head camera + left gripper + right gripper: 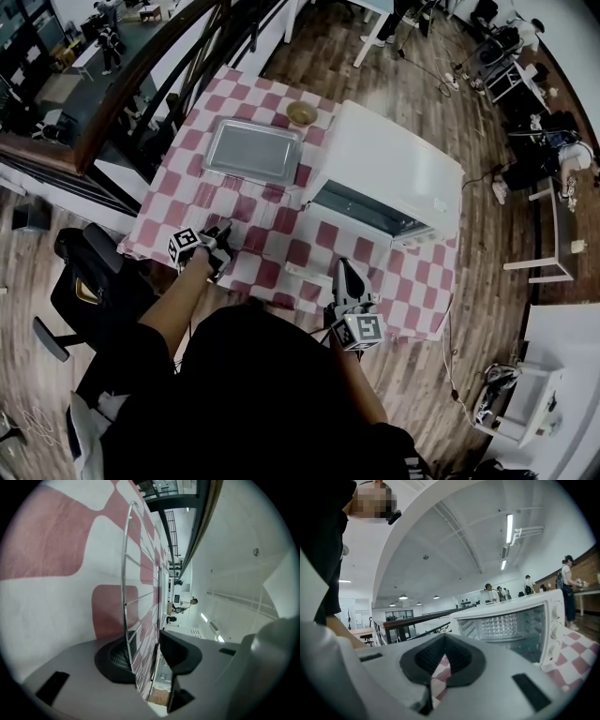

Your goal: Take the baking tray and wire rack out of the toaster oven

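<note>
Left gripper view, left tool (147, 653): jaws partly apart with the rack (125, 588) between them, one wire beside a pad; the rack lies on checked cloth (51, 541).
Right gripper view, right tool (444, 644): jaws closed and empty; its body hides the bottom of the oven (511, 625).
Head view, hidden: rack wires too thin to make out; oven inside dark.
Head view, tray (251, 150): on the table (412, 281), left of the oven.
Head view, room: wood floor (328, 47), dark railing (141, 84).

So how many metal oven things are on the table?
2. The flat silver baking tray lies left of the white toaster oven; the thin metal wire rack lies between the open jaws of the left gripper. The oven could hide more.
</note>
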Demonstrator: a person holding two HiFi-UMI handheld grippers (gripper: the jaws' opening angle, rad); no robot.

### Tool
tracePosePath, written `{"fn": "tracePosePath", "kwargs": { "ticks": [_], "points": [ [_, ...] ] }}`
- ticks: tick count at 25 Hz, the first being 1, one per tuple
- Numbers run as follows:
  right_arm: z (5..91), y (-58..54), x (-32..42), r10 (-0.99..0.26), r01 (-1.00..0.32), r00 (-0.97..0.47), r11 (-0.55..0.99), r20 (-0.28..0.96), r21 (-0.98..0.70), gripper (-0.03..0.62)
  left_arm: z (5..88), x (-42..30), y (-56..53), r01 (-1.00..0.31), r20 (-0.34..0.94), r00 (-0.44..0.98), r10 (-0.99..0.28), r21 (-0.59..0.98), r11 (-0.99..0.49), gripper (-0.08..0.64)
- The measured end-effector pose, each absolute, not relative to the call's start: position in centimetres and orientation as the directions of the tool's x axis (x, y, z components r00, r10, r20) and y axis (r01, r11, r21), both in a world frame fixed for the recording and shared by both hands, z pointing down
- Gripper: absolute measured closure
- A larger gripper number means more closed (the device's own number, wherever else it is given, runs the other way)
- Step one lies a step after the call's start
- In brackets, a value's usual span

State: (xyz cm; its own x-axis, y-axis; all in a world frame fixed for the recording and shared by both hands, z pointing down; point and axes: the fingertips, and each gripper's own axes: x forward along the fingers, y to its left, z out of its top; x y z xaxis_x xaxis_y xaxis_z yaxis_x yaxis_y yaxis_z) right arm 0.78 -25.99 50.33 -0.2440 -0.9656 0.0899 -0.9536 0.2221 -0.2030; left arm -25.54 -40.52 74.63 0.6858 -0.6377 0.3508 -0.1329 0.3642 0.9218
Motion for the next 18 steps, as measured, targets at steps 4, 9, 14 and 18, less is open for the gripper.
{"fn": "tracePosePath", "kwargs": {
  "ticks": [4,9,14,18],
  "points": [
    [50.2,-25.6,0.2,-0.963,-0.953,-0.254,0.234,0.088,-0.195,0.589,74.4,-26.1,-40.4,-0.145,0.380,0.657,-0.651,0.911,0.385,0.369],
    [50.1,-25.1,-0.1,-0.962,-0.951,-0.259,0.239,0.083,-0.197,0.589,73.7,-26.4,-39.7,-0.210,0.430,0.641,-0.636,0.895,0.393,0.285],
    [49.8,-24.1,-0.4,-0.957,-0.945,-0.280,0.261,0.076,-0.196,0.589,73.4,-27.1,-37.6,-0.213,0.441,0.632,-0.637,0.889,0.405,0.238],
    [49.6,-23.1,0.2,-0.954,-0.946,-0.288,0.271,0.080,-0.176,0.589,72.5,-27.4,-35.0,-0.148,0.382,0.656,-0.652,0.911,0.385,0.241]
  ]
}}
